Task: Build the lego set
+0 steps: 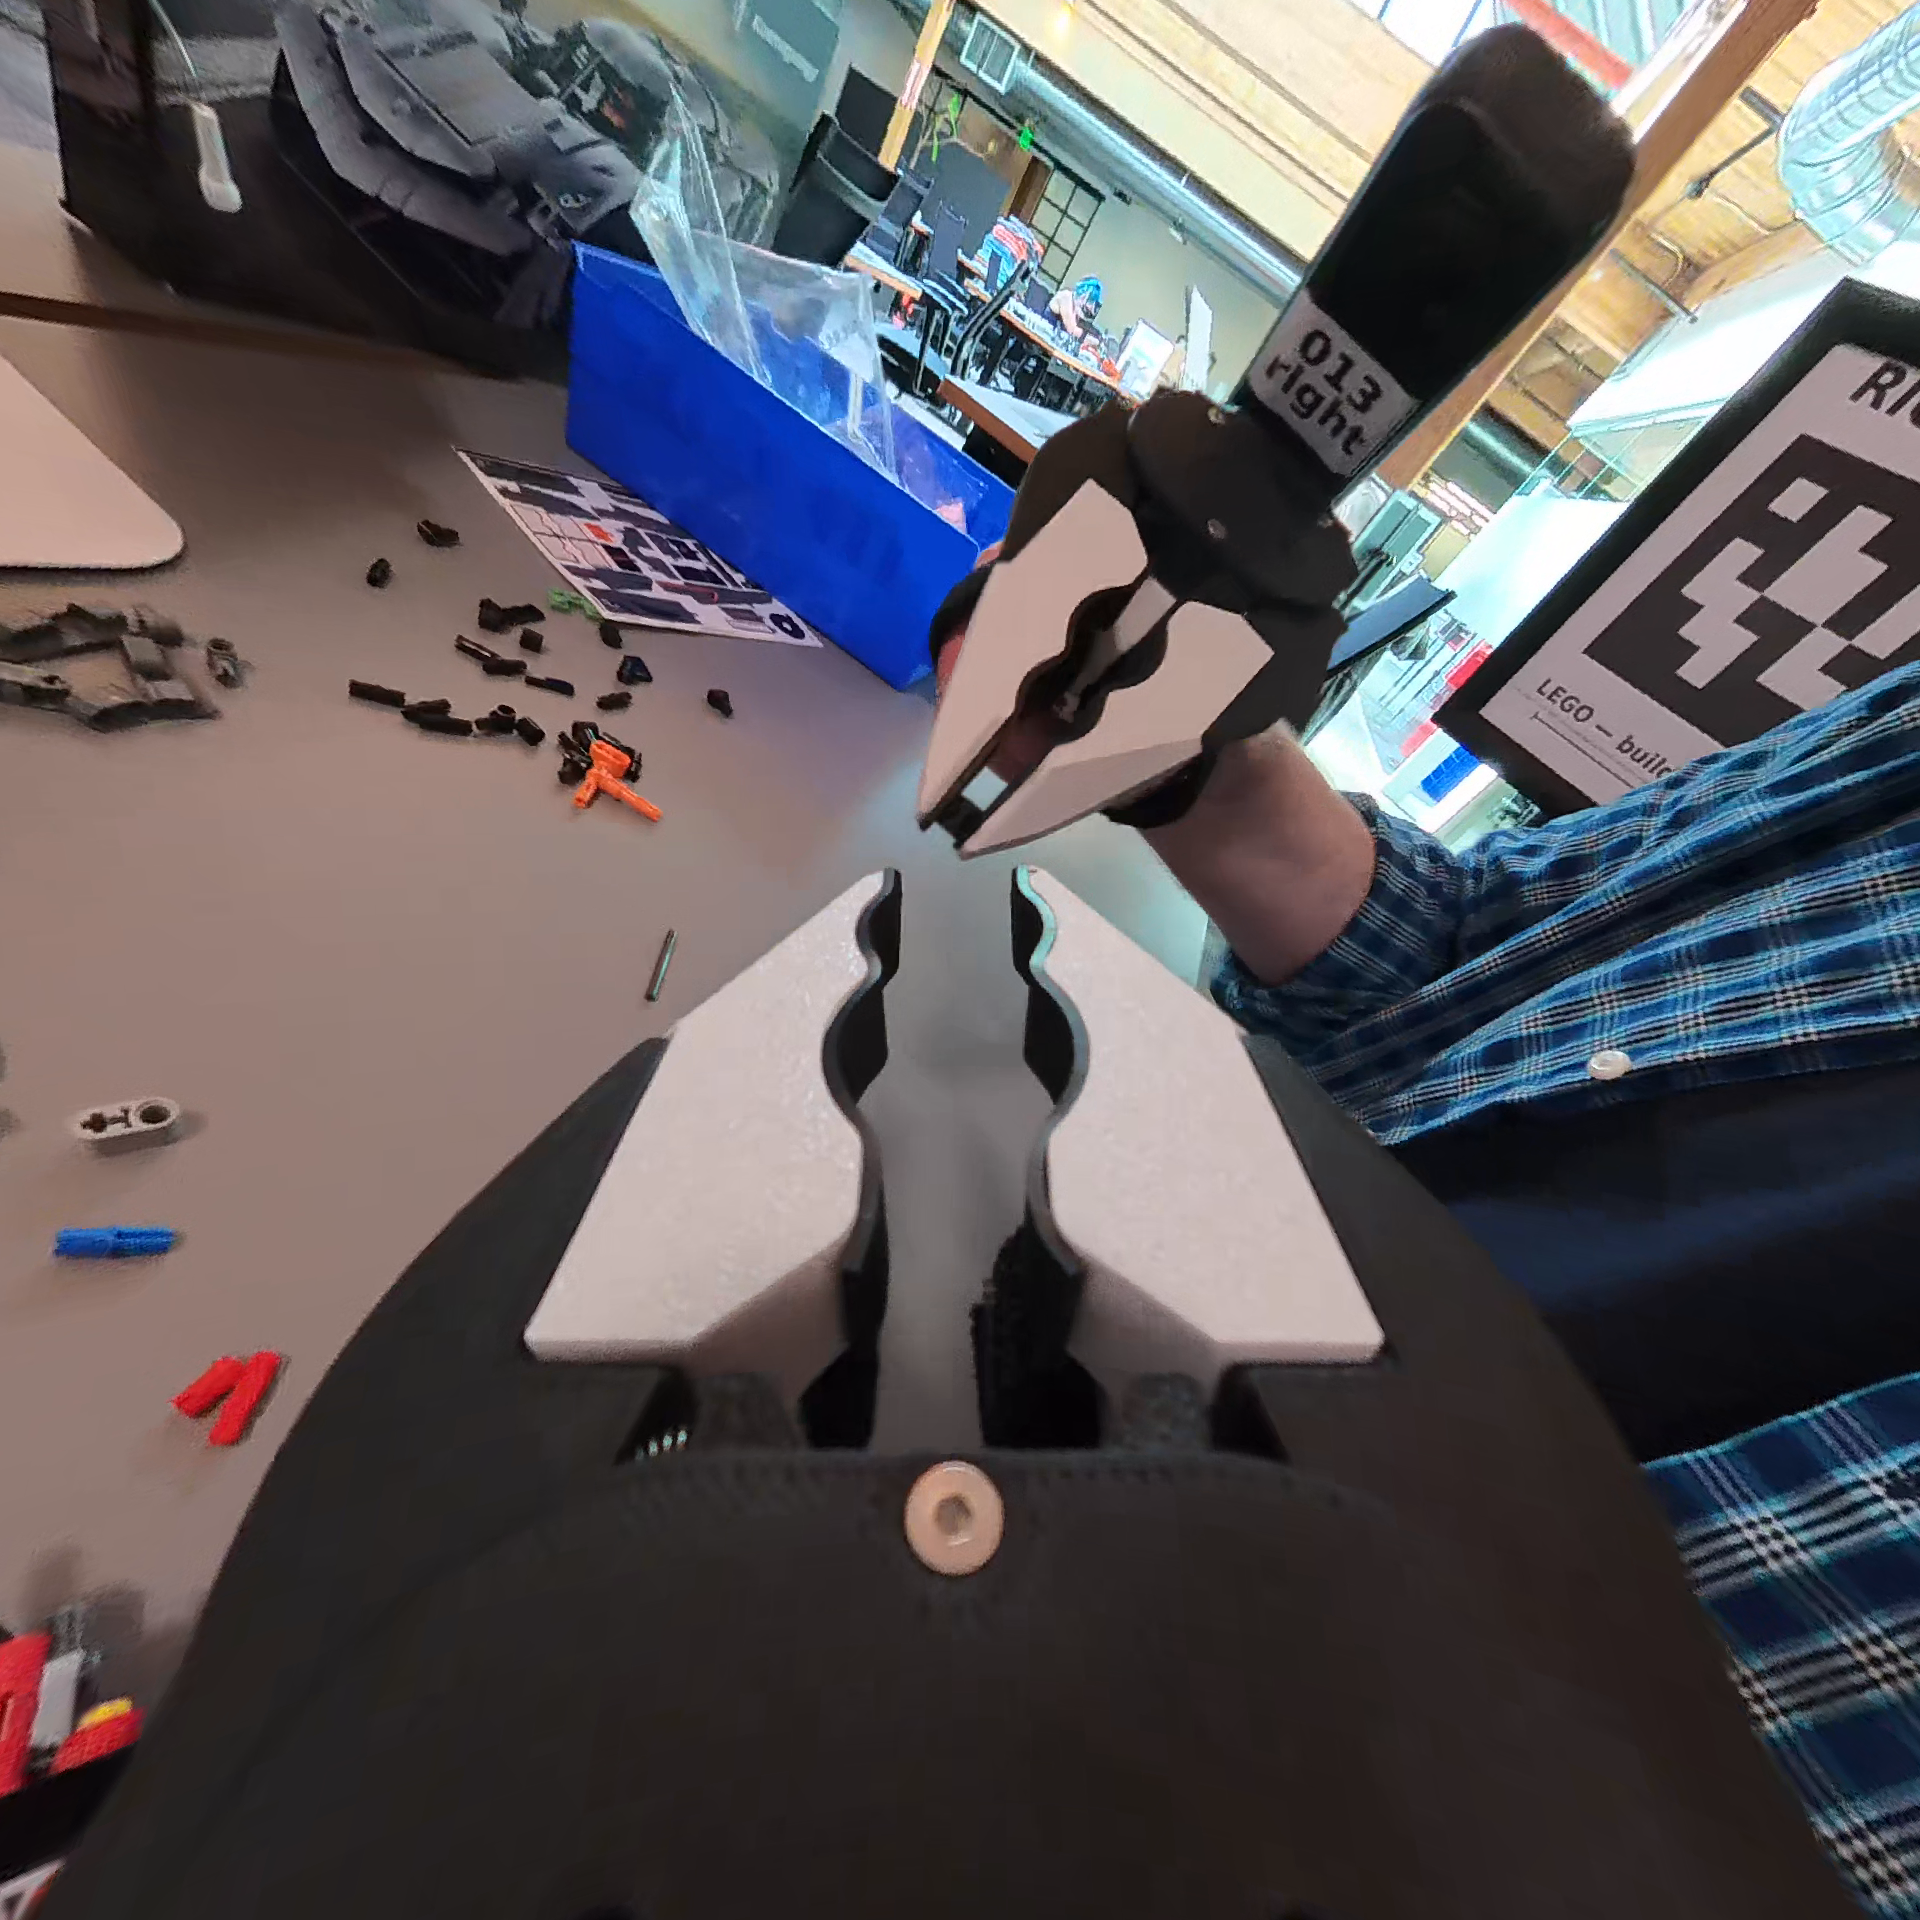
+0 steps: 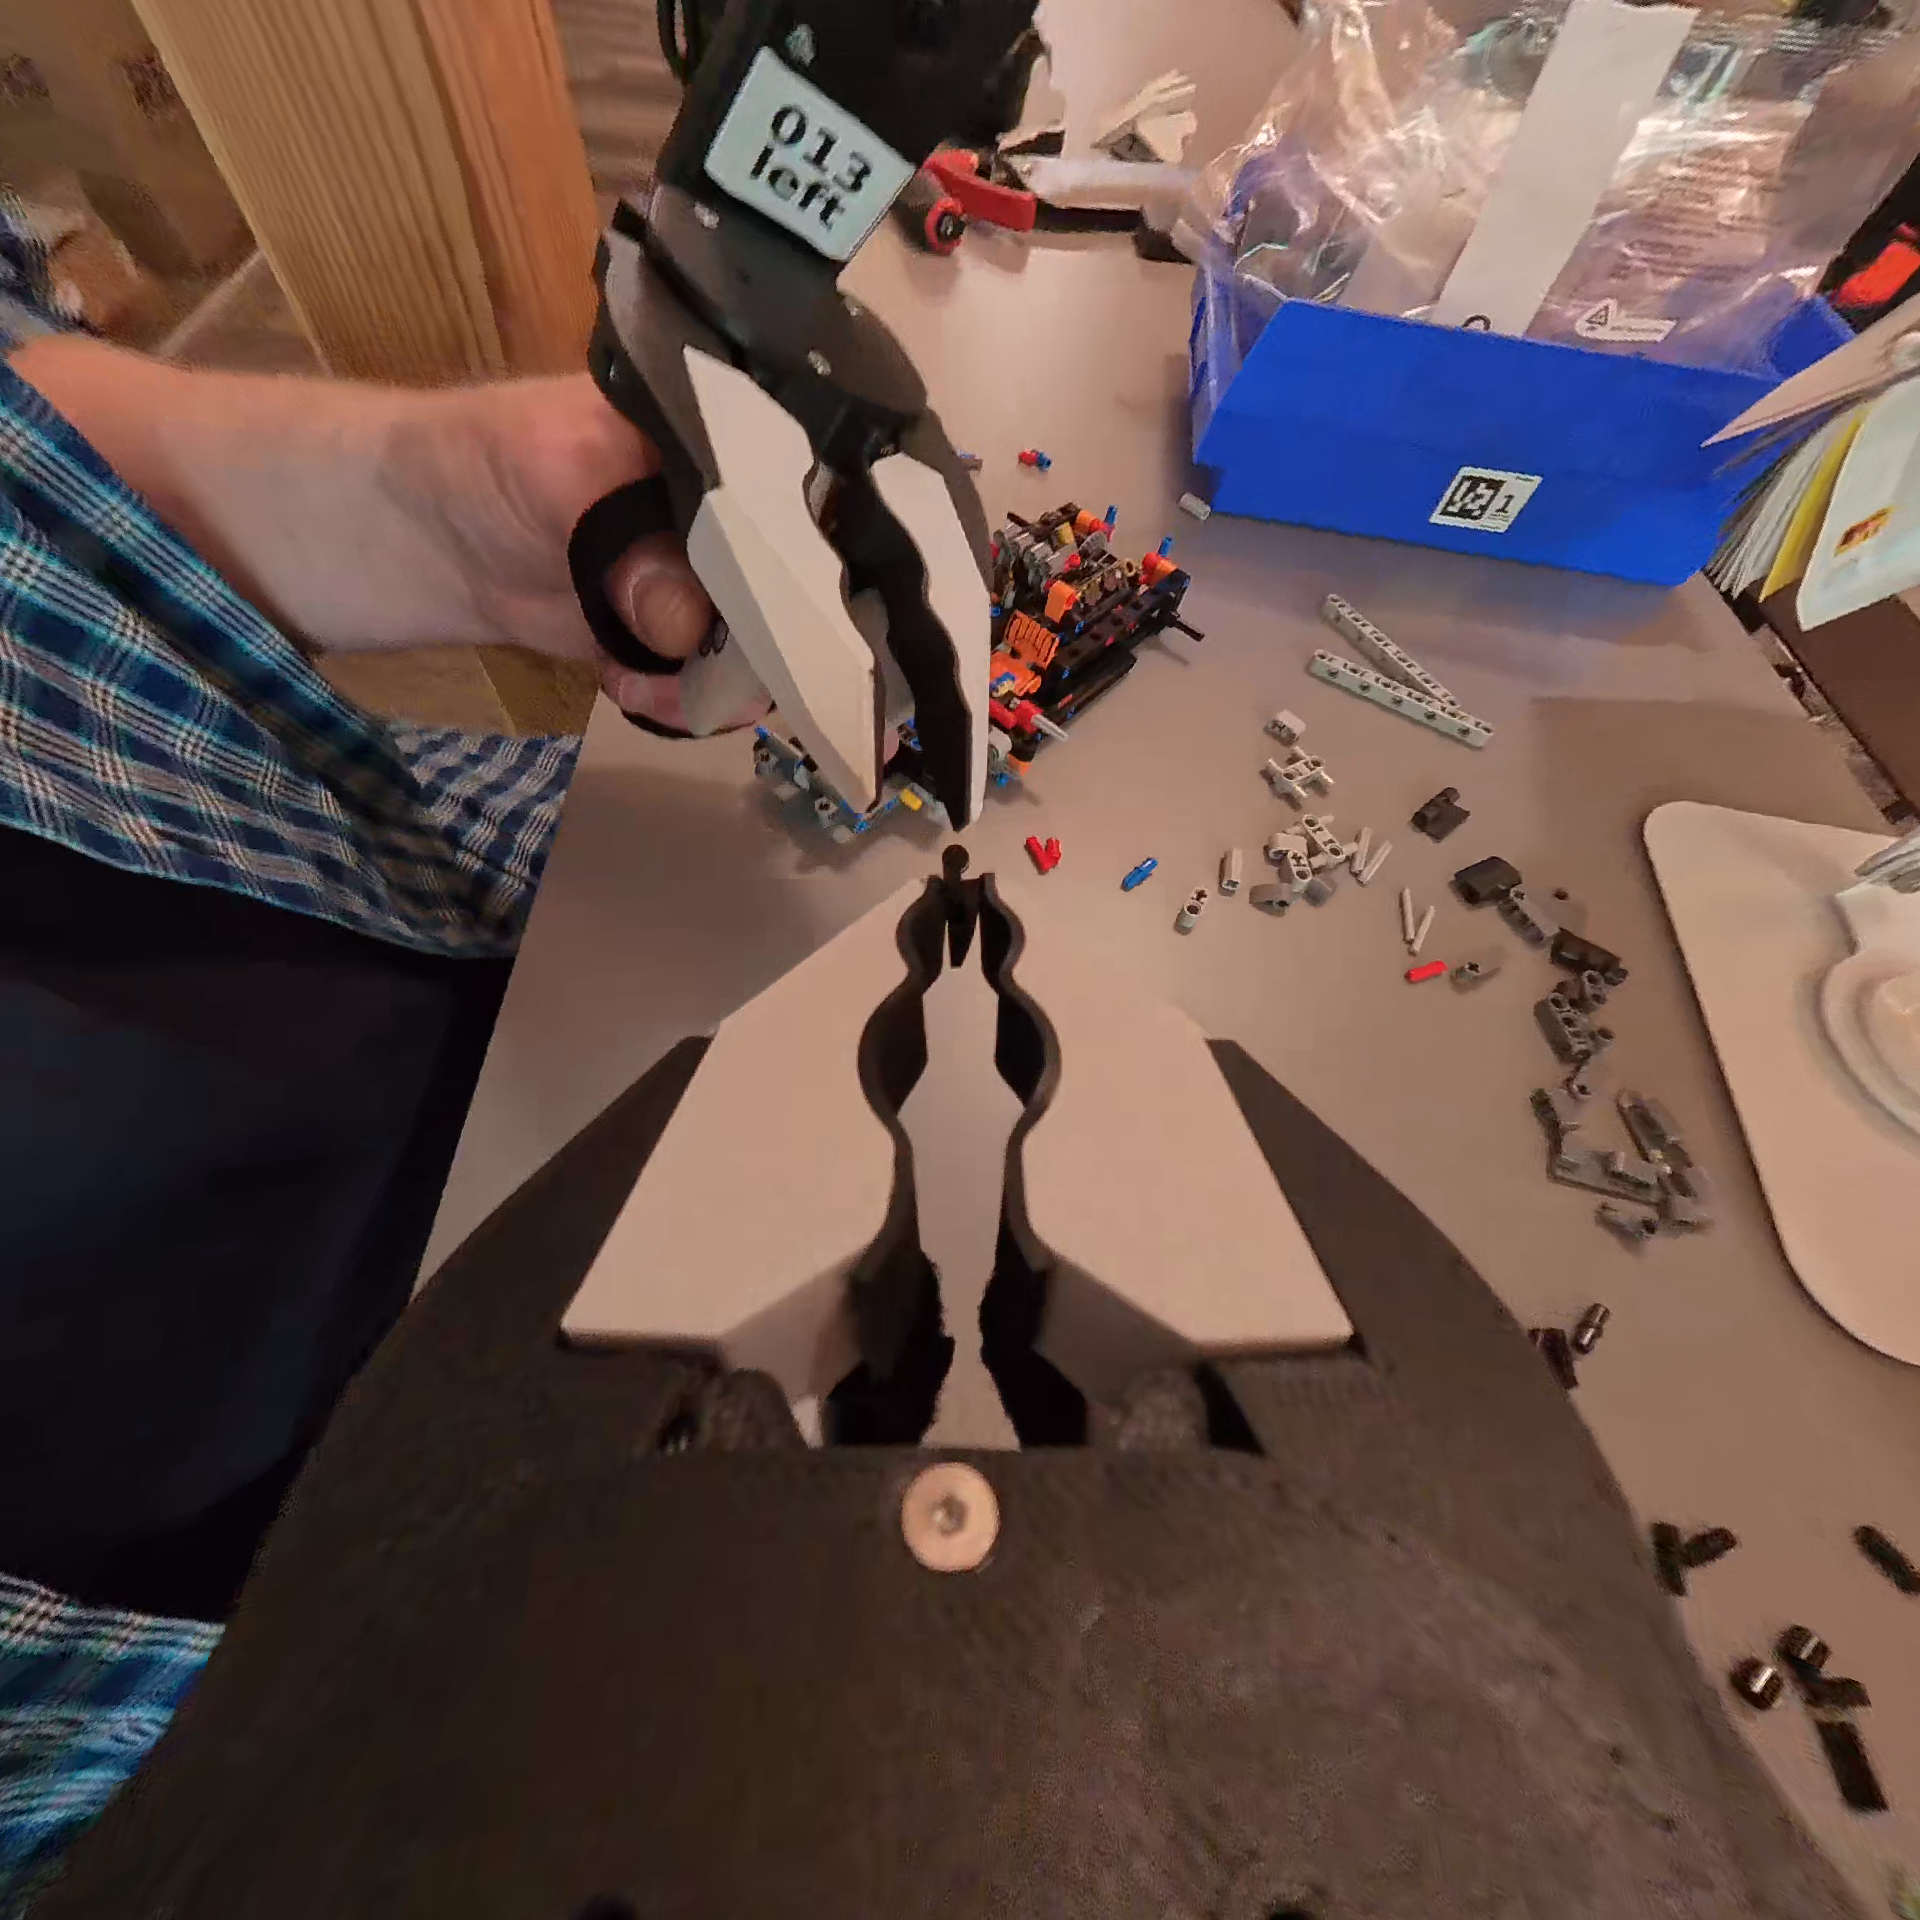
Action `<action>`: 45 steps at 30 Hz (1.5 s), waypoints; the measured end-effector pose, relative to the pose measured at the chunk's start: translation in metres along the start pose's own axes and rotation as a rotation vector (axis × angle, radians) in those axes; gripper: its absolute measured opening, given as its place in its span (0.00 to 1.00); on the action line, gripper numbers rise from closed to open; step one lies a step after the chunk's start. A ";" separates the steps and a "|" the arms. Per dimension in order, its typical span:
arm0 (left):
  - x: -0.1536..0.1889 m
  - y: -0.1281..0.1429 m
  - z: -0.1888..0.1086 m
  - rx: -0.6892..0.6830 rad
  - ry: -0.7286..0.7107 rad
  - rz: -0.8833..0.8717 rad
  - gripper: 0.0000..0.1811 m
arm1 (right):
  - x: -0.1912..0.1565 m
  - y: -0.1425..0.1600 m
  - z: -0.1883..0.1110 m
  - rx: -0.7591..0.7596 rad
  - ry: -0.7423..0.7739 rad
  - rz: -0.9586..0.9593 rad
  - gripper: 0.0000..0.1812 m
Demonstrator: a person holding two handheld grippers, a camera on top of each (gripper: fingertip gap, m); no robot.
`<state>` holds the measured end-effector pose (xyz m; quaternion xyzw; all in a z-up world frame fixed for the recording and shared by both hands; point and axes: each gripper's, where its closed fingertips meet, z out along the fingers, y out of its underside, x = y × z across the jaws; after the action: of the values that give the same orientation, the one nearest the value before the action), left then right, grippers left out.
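Note:
My right gripper is shut on a small black pin, whose round head sticks out past the fingertips. My left gripper is open and empty, its tips just below the right gripper and almost touching it. In the right wrist view the left gripper hangs tip-down right above the pin. Both are held above the grey table near its front edge. The part-built Lego model, black with orange and red parts, stands behind the left gripper.
A blue bin with plastic bags stands at the back. Grey beams, loose grey pieces, a red piece and a blue pin lie right of the model. Black pieces, an orange piece and a sticker sheet are also there. The grippers are tip to tip, or close to it. The red piece is about 15 centimetres from both grippers' fingertips. It turns up in the left wrist view as well.

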<state>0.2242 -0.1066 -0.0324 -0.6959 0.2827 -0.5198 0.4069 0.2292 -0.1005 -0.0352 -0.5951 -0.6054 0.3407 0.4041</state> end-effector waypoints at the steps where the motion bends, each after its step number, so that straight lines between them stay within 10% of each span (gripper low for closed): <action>1: -0.001 -0.001 -0.001 0.007 0.000 0.004 0.11 | 0.002 -0.001 0.000 0.011 0.007 0.013 0.02; 12: -0.007 -0.006 -0.010 0.063 0.013 0.015 0.12 | 0.001 -0.016 0.011 0.022 0.010 0.025 0.02; 27: 0.004 -0.054 -0.017 0.282 0.066 0.069 0.14 | 0.012 -0.079 -0.004 0.654 -0.291 0.461 0.01; 45: 0.023 -0.062 0.009 0.343 0.151 0.058 0.01 | 0.016 -0.077 -0.020 0.849 -0.331 0.481 0.02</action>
<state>0.2379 -0.0914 0.0314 -0.5670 0.2398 -0.5992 0.5119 0.2138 -0.0905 0.0438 -0.4394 -0.3154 0.7293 0.4191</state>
